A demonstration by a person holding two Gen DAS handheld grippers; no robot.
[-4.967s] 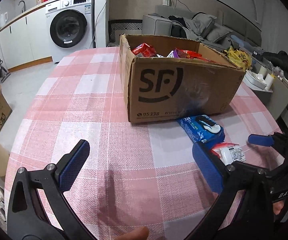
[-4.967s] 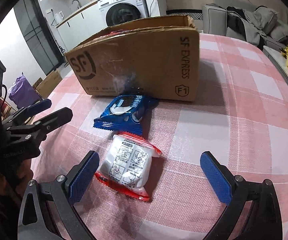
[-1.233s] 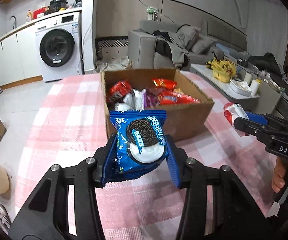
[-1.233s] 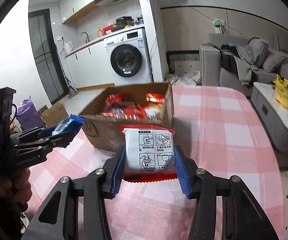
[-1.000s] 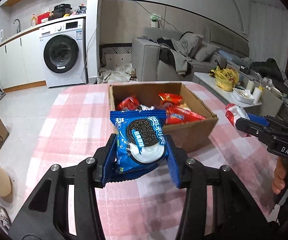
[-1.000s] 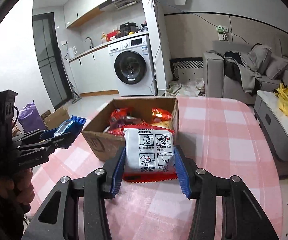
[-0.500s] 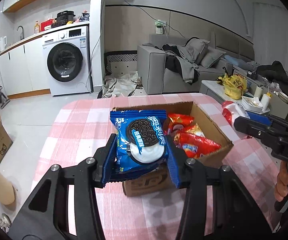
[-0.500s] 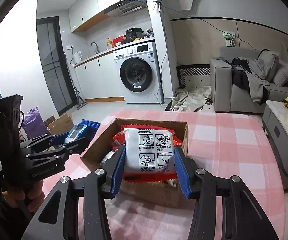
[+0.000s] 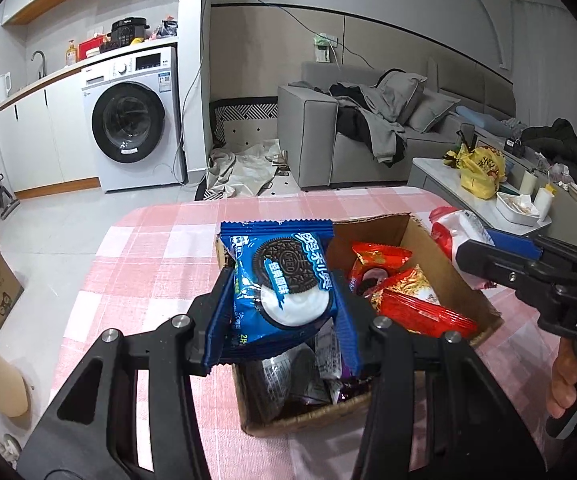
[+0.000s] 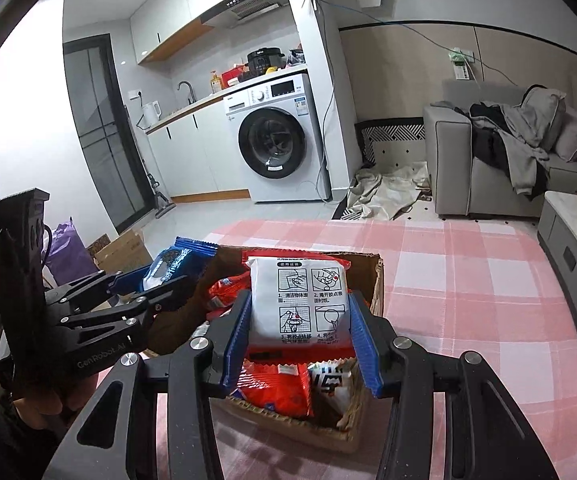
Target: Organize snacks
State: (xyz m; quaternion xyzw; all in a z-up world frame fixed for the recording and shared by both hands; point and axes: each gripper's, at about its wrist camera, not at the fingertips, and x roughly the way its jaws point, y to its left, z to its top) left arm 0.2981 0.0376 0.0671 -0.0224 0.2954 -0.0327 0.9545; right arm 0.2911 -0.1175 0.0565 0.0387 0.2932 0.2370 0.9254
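a washing machine [image 9: 128, 120] under the counter, a grey sofa [image 9: 368, 132] with clothes draped over it

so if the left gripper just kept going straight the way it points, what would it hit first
Probably the snacks piled in the open cardboard box. The left gripper, shut on the blue Oreo pack, aims down into the box, over the dark wrappers at its near end. Depth is unclear, so the near wall could come first.
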